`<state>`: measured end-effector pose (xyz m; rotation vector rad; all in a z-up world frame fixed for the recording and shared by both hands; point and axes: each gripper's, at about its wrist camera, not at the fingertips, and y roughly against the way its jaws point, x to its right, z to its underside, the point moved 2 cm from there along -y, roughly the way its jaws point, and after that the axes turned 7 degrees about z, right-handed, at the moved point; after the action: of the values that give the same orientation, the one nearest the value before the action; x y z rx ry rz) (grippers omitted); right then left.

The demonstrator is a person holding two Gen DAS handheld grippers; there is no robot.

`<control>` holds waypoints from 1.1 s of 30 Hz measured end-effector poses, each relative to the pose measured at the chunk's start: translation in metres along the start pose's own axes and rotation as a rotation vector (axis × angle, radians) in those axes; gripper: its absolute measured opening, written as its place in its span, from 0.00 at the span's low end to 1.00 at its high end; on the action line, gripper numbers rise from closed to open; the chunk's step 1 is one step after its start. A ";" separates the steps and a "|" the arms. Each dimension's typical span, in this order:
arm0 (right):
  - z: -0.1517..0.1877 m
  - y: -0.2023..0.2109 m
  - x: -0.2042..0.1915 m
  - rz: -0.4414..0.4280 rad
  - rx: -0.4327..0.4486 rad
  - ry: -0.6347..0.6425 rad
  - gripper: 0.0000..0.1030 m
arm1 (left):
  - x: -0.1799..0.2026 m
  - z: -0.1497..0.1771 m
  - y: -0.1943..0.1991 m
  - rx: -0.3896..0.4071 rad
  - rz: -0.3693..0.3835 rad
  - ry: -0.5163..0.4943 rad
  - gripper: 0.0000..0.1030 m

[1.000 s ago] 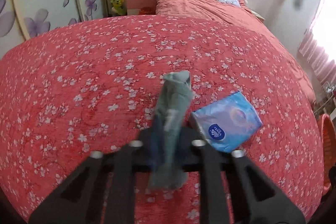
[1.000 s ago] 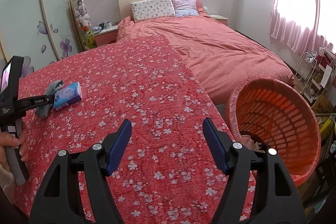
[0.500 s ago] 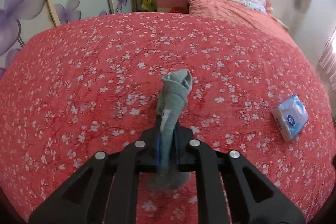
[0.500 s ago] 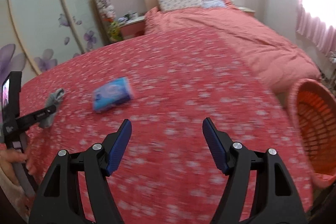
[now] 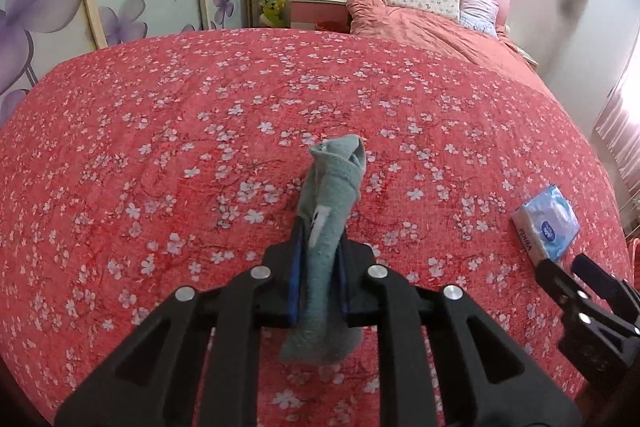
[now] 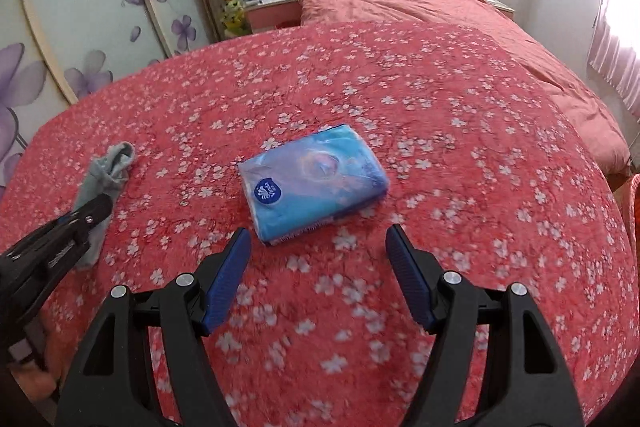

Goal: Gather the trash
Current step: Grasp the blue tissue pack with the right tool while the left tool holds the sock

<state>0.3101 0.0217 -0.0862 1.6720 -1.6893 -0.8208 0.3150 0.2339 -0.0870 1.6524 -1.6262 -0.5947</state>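
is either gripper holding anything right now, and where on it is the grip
The left gripper is shut on the grey sock, pinched around its middle, both ends free. The right gripper is open and holds nothing, poised just short of the blue tissue pack.

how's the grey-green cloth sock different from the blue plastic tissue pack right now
The grey-green cloth sock is limp and crumpled, clamped in the left gripper; the blue plastic tissue pack is a flat, glossy block, untouched ahead of the open right gripper. Both are over the red floral bedspread.
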 end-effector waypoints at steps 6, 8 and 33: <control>-0.002 -0.001 0.035 0.161 0.023 -0.084 0.68 | -0.008 -0.002 -0.001 0.003 0.024 0.019 0.16; -0.004 -0.002 0.057 0.219 0.020 -0.143 0.68 | -0.011 -0.001 0.000 0.005 0.038 0.029 0.16; -0.036 -0.024 0.025 0.123 0.008 -0.082 0.53 | -0.011 -0.002 0.001 0.004 0.036 0.029 0.16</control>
<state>0.3533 -0.0034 -0.0829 1.5409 -1.8334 -0.8350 0.3146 0.2449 -0.0869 1.6239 -1.6342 -0.5477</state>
